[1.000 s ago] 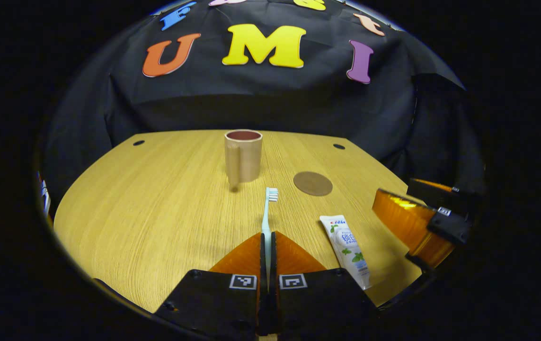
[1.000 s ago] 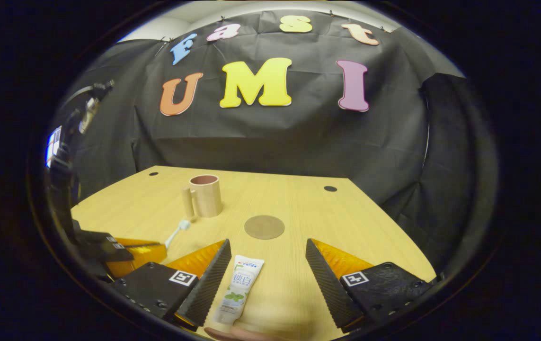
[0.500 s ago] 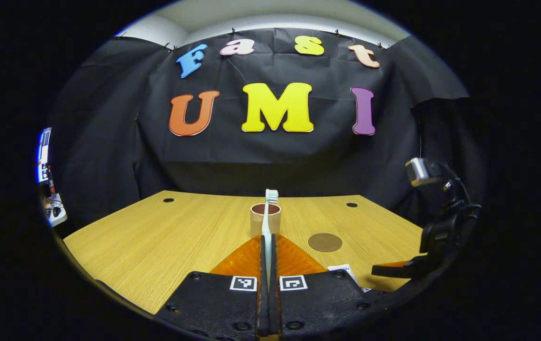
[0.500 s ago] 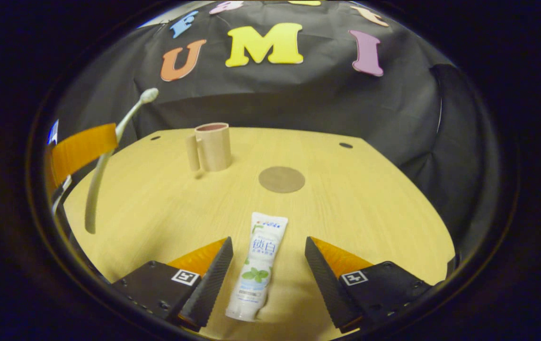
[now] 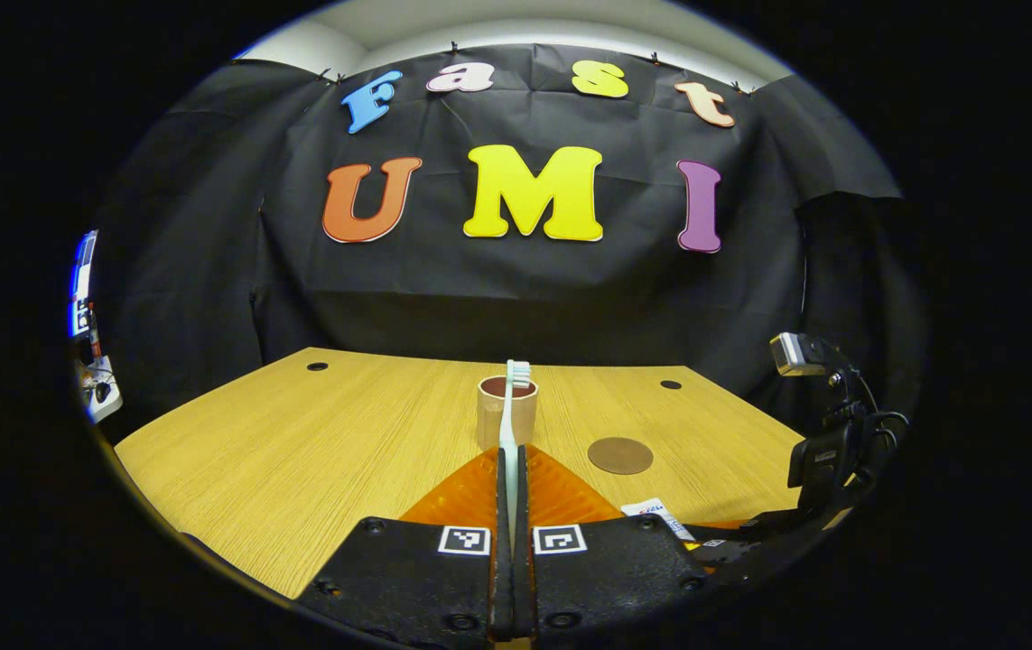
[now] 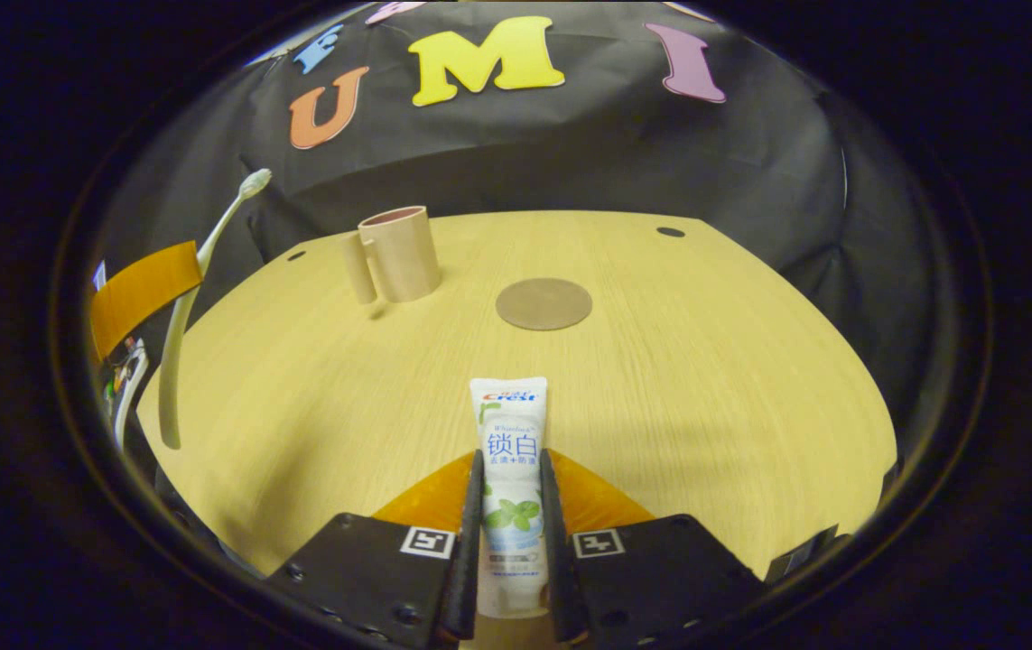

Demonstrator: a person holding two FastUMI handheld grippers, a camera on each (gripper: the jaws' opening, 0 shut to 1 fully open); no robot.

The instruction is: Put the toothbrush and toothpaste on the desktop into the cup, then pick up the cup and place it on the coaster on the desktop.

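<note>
Bottom centre of left gripper view: left gripper [image 5: 510,469] pinching toothbrush [image 5: 509,424] between pressed-together fingers [image 5: 470,492]. Brush long axis runs straight up frame, bristle head on top, overlapping cup [image 5: 507,412] at centre. Cup upright on table [image 5: 299,451], mid frame. Coaster [image 5: 620,455] right of cup, flat, apart from it. Toothpaste [image 5: 655,512] tip peeking lower right, beside right gripper [image 5: 755,531] at right edge; finger state of that one not readable from this view.

Bottom centre of right gripper view: right gripper [image 6: 509,506] clamped on toothpaste [image 6: 510,469], a finger [image 6: 469,533] pressing each side of tube. Tube long axis along fingers, flat crimped end pointing up frame toward coaster [image 6: 543,303], other end hidden low between fingers. Cannot tell whether tube rests on table [image 6: 705,379] or sits just off it. Cup [image 6: 398,253] upper left of centre, upright, handle on its left side. Coaster right of cup, well apart from tube. Left gripper [image 6: 144,284] at left edge, holding toothbrush [image 6: 195,298] off table, long axis steep and tilted, head up and to right against wall, handle end hanging low.
</note>
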